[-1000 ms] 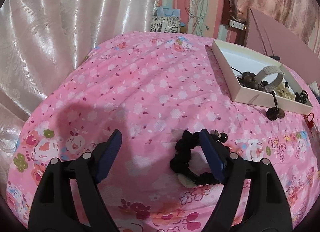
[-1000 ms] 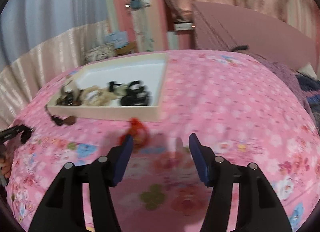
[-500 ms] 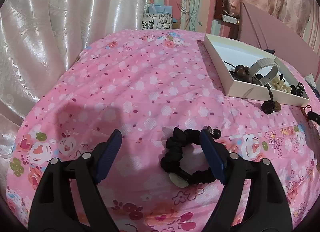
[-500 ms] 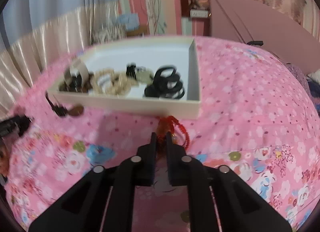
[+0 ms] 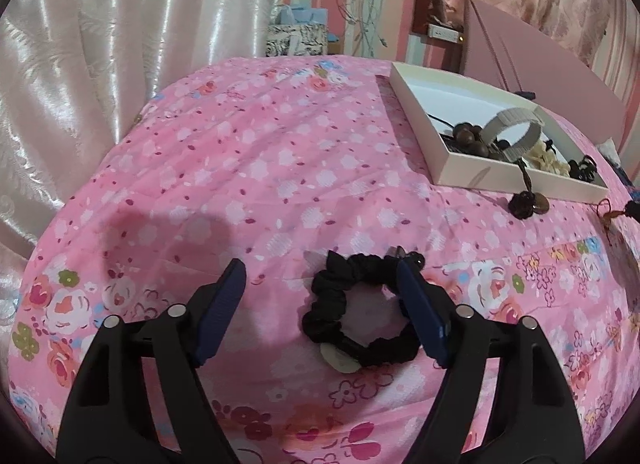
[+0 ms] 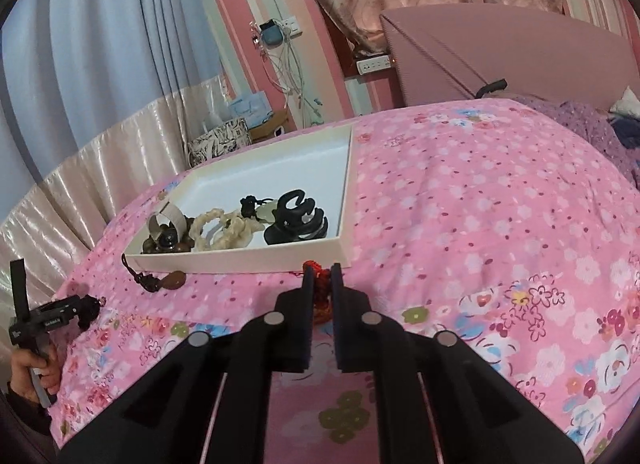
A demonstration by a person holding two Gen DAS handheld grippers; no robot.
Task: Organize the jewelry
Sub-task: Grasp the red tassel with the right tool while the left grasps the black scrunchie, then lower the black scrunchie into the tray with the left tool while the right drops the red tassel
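a: left gripper (image 5: 320, 284) — jaws spread wide, low over the pink floral bedspread (image 5: 260, 168). a black scrunchie (image 5: 356, 312) lies flat on the cloth between the two blue pads, its right side just beside or touching the right pad; nothing is gripped. a pale oval tag (image 5: 338, 358) shows at the scrunchie's near edge.

b: and the right gripper (image 6: 321, 276)?

a: jaws drawn close together, with a red knotted cord ornament (image 6: 320, 288) between the tips. the cord bunches between the pads and hangs below them, just in front of the tray's near wall. whether it touches the bedspread cannot be told.

b: where is the rest of the jewelry?

a: in a shallow white tray (image 6: 240, 262) resting on the bed. along its near side, left to right in the right wrist view: a grey band bracelet (image 6: 168, 220) standing on edge, dark wooden beads (image 6: 166, 244), a cream braided piece (image 6: 224, 228), a pale stone on a black knot (image 6: 260, 210), and a black claw clip (image 6: 298, 220). a dark cord with a brown pendant (image 6: 168, 280) trails over the tray's left corner onto the bedspread.

b: surroundings?

a: satin curtain (image 5: 100, 44) behind the bed on the left — a pink headboard (image 6: 500, 48) at the far right.
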